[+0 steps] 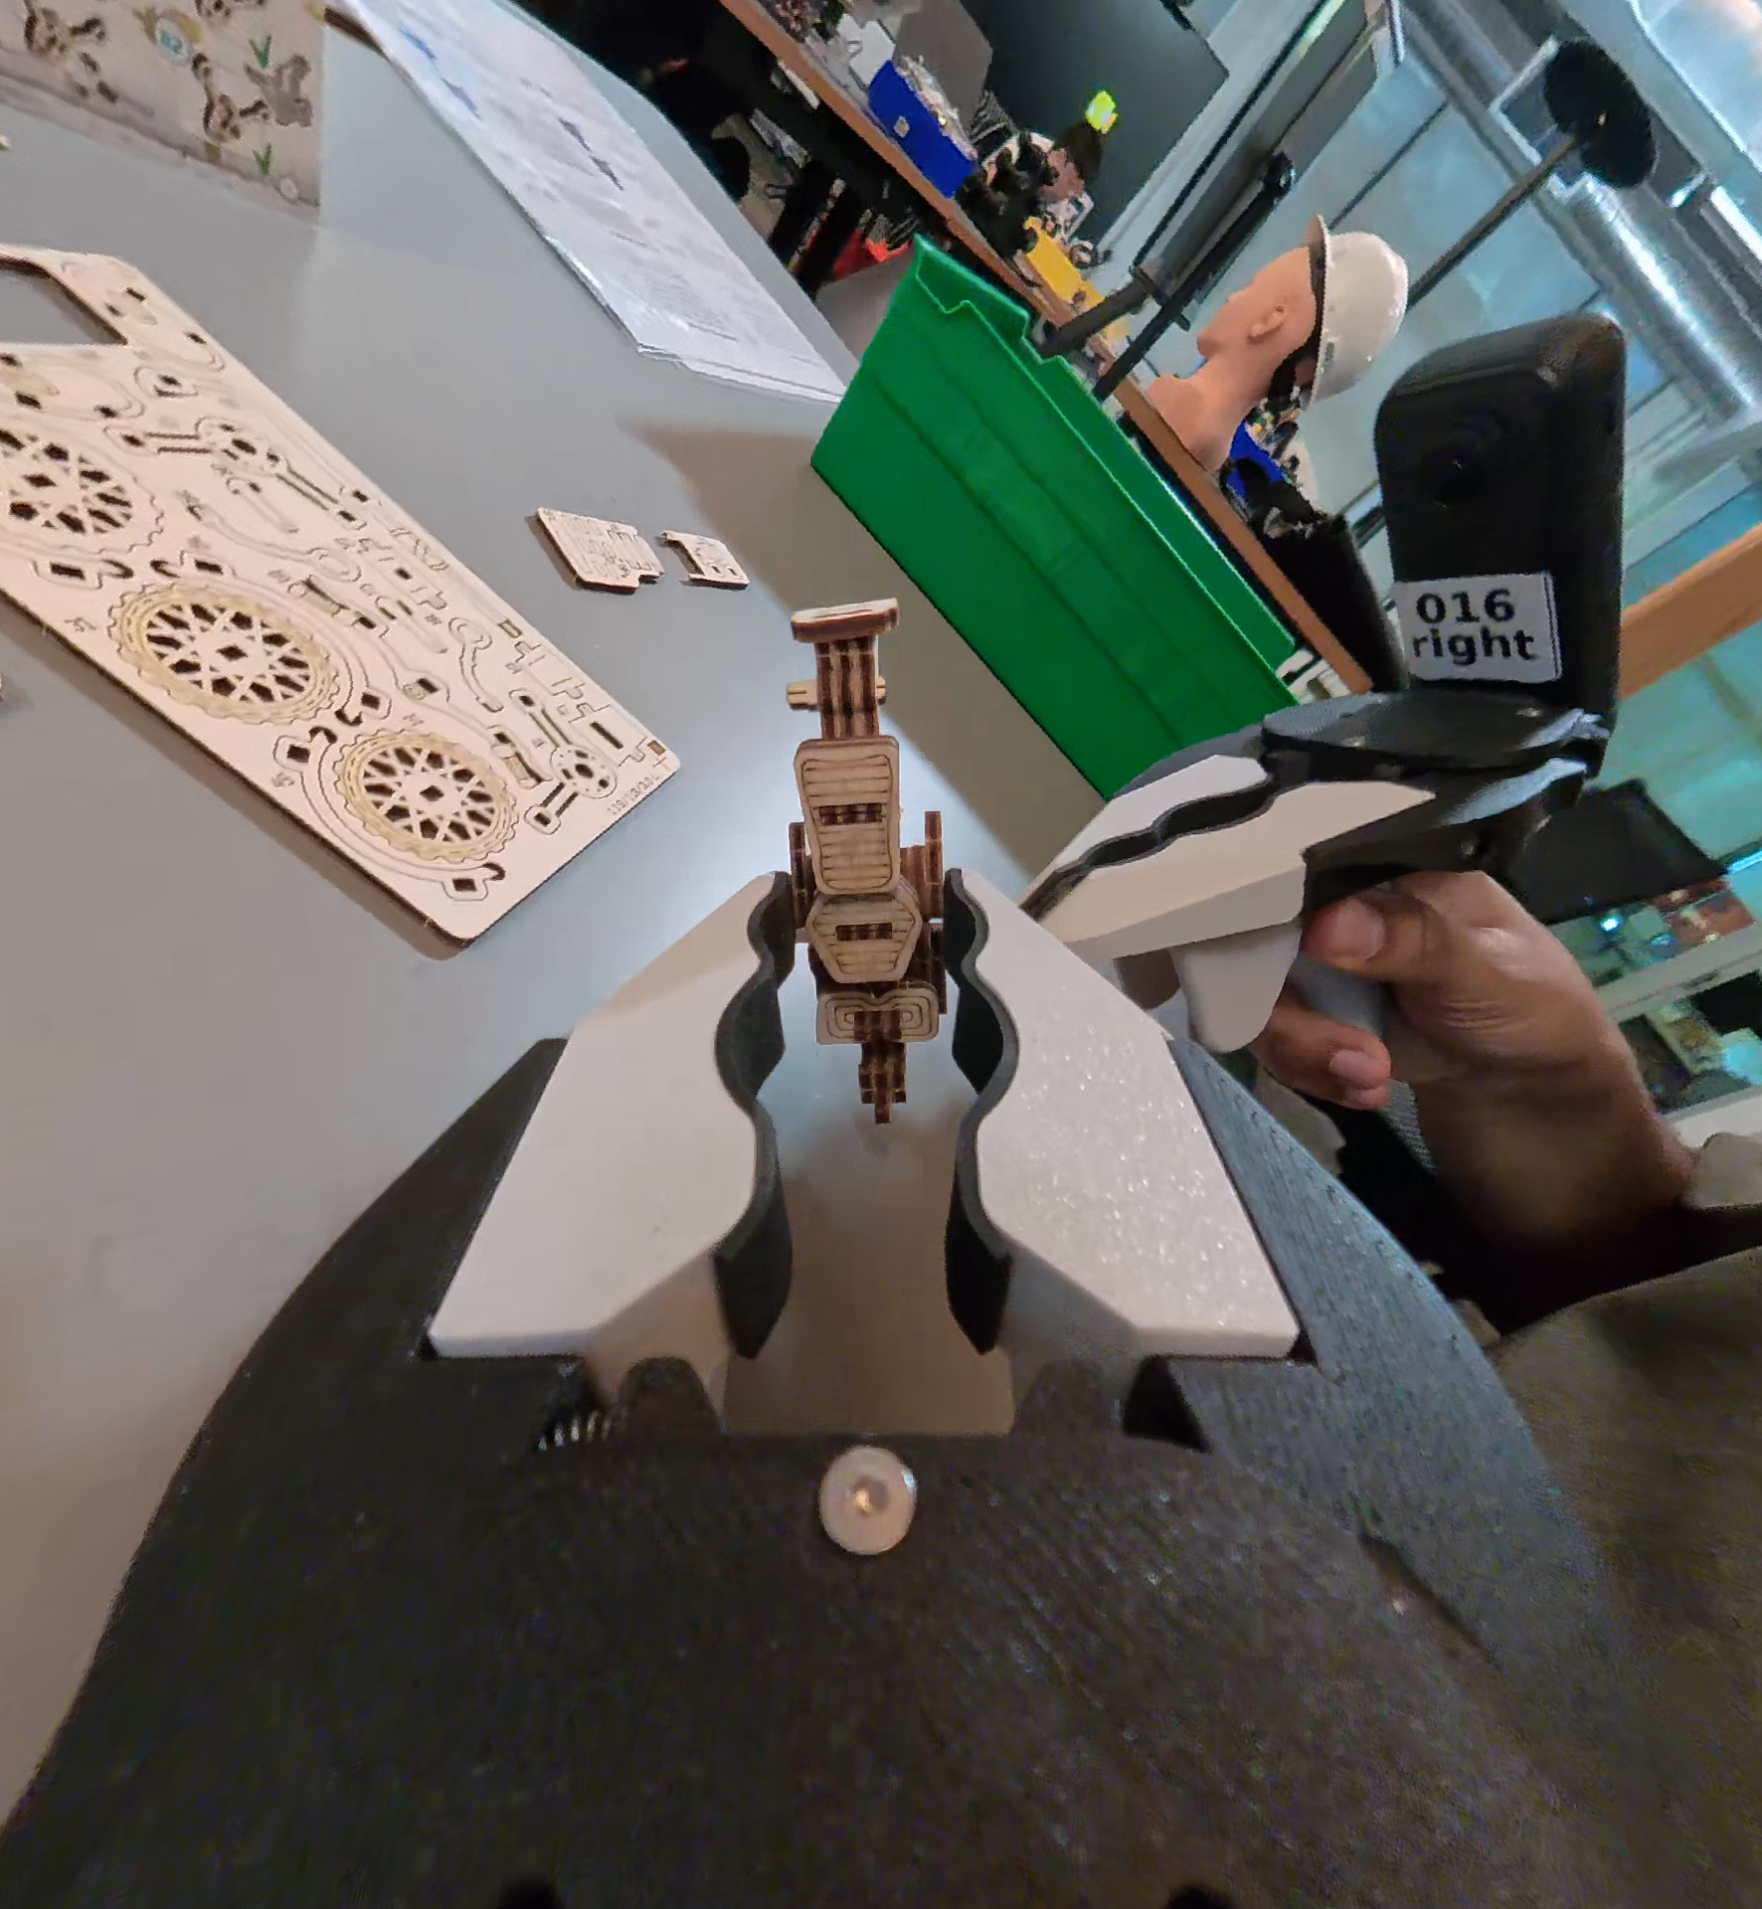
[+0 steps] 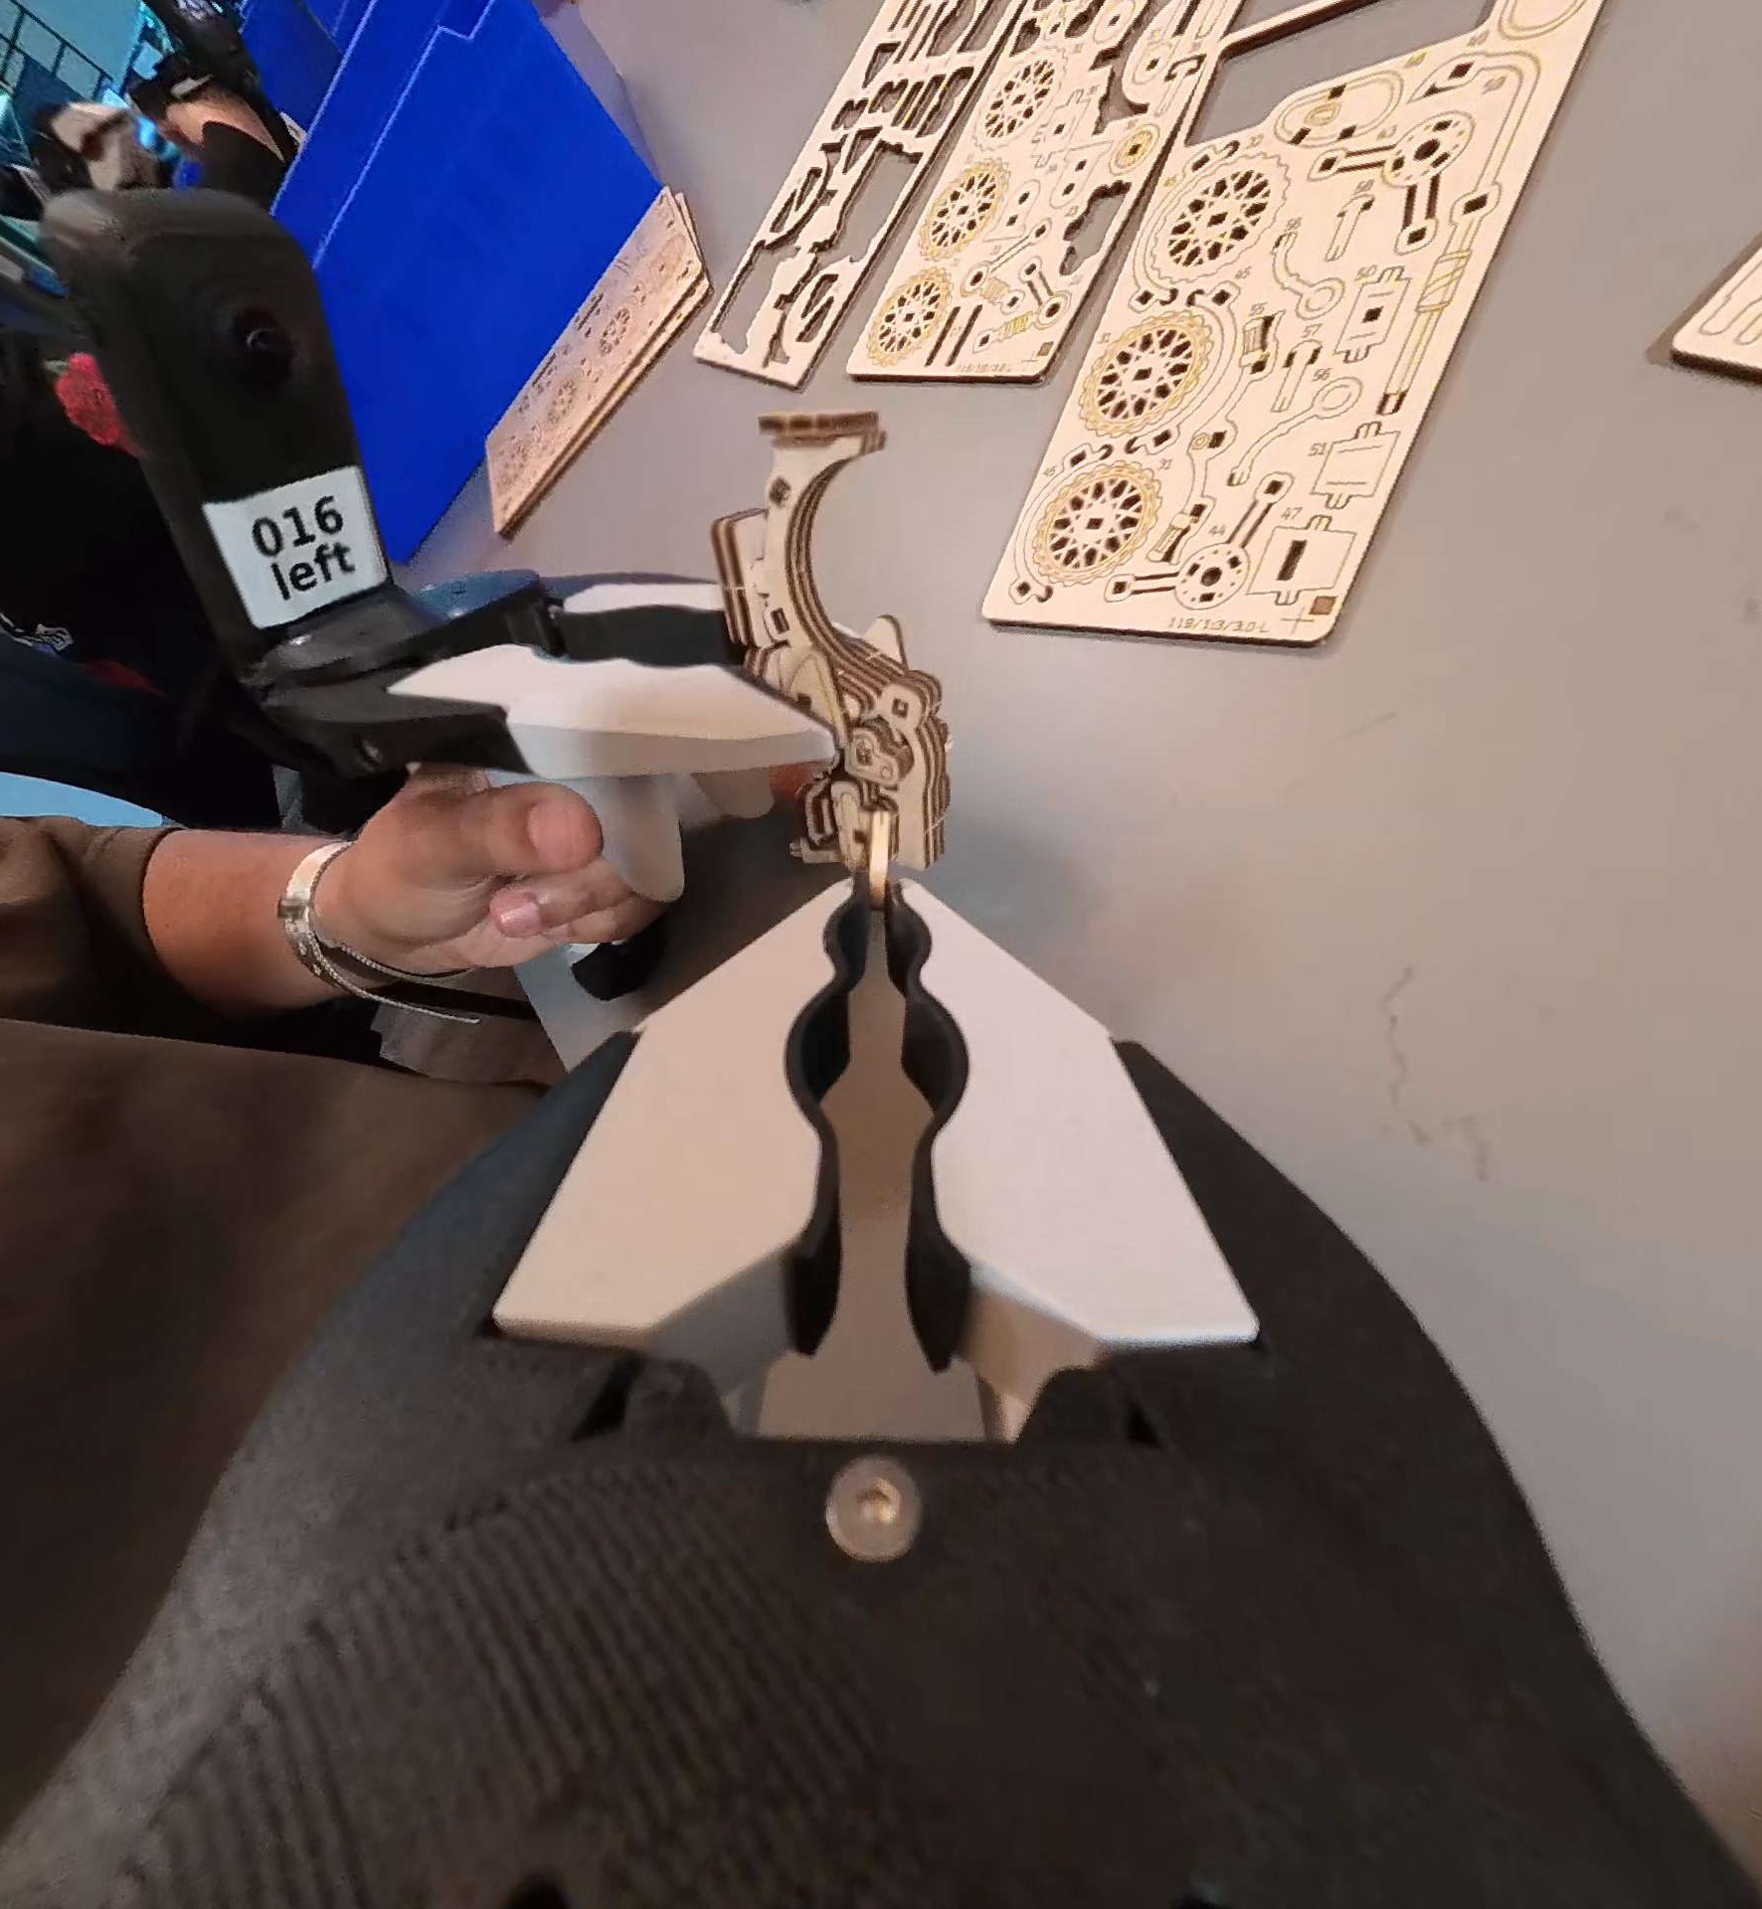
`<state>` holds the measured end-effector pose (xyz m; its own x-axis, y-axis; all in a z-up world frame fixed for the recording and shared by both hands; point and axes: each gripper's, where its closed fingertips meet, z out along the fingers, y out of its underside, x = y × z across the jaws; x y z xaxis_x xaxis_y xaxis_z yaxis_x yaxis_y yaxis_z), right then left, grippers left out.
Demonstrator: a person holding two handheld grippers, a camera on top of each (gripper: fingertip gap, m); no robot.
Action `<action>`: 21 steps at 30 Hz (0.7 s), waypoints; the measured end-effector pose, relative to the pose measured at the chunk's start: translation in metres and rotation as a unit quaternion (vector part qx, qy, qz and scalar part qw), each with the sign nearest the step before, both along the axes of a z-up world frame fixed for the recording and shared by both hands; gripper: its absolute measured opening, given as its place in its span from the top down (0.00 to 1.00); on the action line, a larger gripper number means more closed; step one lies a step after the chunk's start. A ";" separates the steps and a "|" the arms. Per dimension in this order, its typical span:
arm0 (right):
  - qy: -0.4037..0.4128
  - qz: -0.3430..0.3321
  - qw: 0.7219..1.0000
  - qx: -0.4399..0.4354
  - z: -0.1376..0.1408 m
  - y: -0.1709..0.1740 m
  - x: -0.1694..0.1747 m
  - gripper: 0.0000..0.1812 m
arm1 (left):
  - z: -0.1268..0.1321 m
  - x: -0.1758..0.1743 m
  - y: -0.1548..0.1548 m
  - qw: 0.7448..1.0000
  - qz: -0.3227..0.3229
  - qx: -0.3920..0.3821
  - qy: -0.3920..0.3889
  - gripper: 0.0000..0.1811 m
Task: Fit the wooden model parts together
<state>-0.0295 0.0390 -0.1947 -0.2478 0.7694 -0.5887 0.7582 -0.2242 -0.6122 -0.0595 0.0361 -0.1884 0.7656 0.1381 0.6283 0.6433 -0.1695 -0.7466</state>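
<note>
Left gripper (image 1: 867,930): fingers clamped on the wooden model (image 1: 861,868), upright above the table (image 1: 236,1085).
Right gripper (image 2: 877,904): nearly closed, seemingly pinching a small wooden piece (image 2: 878,849) at the model's 6 o'clock; contact hard to see.
Parts sheet (image 2: 1259,341): flat at 1 o'clock, top cropped.

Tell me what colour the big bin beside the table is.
Green bin, clearest in the left wrist view.

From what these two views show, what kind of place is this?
Probably a workshop or lab. Behind the grey table stand a cluttered workbench, green storage bin, and a mannequin head in a hard hat. Laser-cut wooden sheets cover the table.
</note>
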 end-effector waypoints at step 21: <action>0.009 0.002 1.000 0.019 0.011 0.000 0.006 1.00 | 0.021 0.023 0.005 0.939 -0.002 -0.035 0.341 0.86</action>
